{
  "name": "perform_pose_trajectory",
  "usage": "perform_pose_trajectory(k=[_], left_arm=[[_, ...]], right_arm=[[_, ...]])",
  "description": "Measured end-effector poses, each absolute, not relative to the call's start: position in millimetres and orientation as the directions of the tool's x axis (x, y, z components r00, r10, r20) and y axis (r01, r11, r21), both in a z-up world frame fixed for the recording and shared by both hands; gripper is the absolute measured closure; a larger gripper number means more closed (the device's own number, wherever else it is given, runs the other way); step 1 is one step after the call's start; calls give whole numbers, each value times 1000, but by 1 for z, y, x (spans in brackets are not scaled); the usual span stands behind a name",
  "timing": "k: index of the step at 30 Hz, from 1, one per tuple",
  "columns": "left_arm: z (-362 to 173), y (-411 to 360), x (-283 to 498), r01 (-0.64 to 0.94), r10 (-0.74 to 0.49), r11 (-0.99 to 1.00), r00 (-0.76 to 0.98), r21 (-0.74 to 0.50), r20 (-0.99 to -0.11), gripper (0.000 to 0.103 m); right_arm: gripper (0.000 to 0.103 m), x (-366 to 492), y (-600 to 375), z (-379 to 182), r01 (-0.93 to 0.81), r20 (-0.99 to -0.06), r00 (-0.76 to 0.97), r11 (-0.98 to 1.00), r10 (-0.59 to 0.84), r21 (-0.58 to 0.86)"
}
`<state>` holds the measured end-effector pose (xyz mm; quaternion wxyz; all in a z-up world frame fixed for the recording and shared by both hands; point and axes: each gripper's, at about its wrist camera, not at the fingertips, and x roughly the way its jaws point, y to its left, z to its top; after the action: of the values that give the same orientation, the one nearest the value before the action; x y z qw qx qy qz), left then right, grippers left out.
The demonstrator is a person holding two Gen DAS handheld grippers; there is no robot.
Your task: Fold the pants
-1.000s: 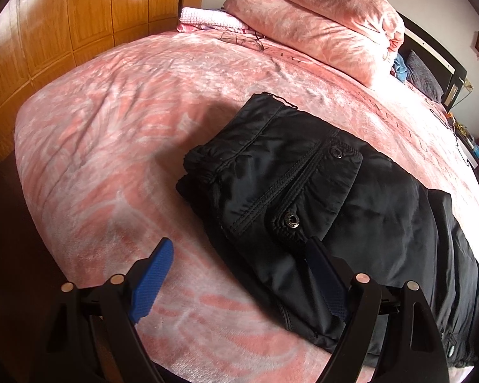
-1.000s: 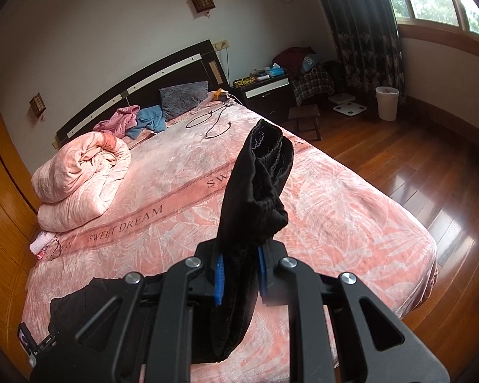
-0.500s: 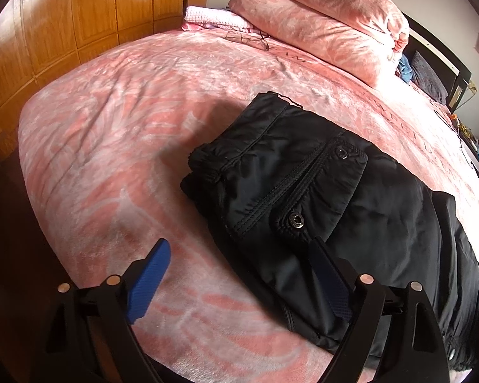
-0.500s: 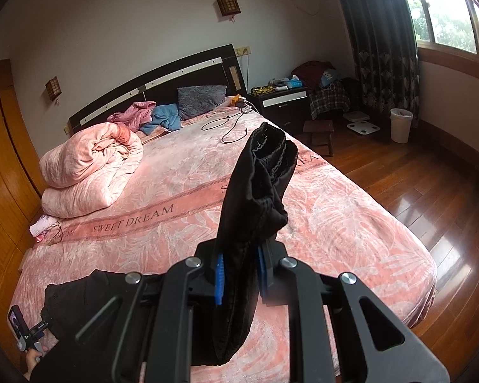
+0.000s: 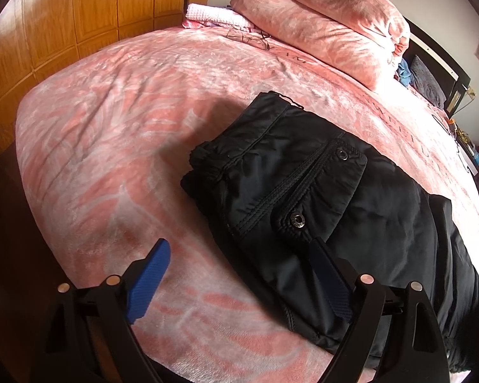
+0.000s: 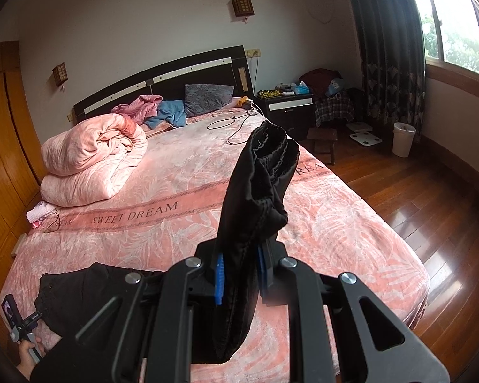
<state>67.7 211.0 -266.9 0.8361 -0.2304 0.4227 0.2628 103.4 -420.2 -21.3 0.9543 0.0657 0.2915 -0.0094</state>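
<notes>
We have the black padded nylon pants (image 5: 306,191) lying along the near edge of the pink leaf-patterned bedspread (image 5: 118,134), waistband end towards the near-left corner, snap-flap pocket up. Our right gripper (image 6: 238,279) is clenched on the bunched leg cuffs (image 6: 265,172), lifted clear of the bedspread; our left gripper (image 5: 239,282) hangs released — jaws wide, nothing between them — just over the pocket side.

To fold well, we judge the cuffs should travel across and land square on the waistband, kept taut so the slick padding does not slump. The free gripper could pin the waist, or get out of the way.

Room is generous: the bedspread's middle is bare, the rolled pink quilt (image 6: 92,159) sits well apart by the headboard edge. The near edge is close, though — a short landing lets the fabric slide off.
</notes>
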Motion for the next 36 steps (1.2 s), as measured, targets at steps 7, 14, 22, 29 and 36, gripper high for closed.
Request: perform_pose_trajectory(k=[7,14,22,29,36], left_arm=[[-268,214,65,-631,221,751,519,-195,-826,12],[-269,218,60,-624,190,744,539,-238,-821,12],[-272,224,57,-622,155,731,553,-282,-818,12],[-272,225,53,-614,141,729,568,-304,-811,12],[-272,225,53,-606,132,730,578,-316,-805,12]], right_arm=[[88,101,-387,-19,30,-569,822,999,-8,30],[88,96,-359,-12,8,-570,821,1000,-24,-30],[88,95,-328,0,-18,-560,828,997,-25,-73],[88,97,-307,1,-41,-566,824,994,-22,-99],[88,104,-285,-2,-69,-580,814,989,-21,-133]])
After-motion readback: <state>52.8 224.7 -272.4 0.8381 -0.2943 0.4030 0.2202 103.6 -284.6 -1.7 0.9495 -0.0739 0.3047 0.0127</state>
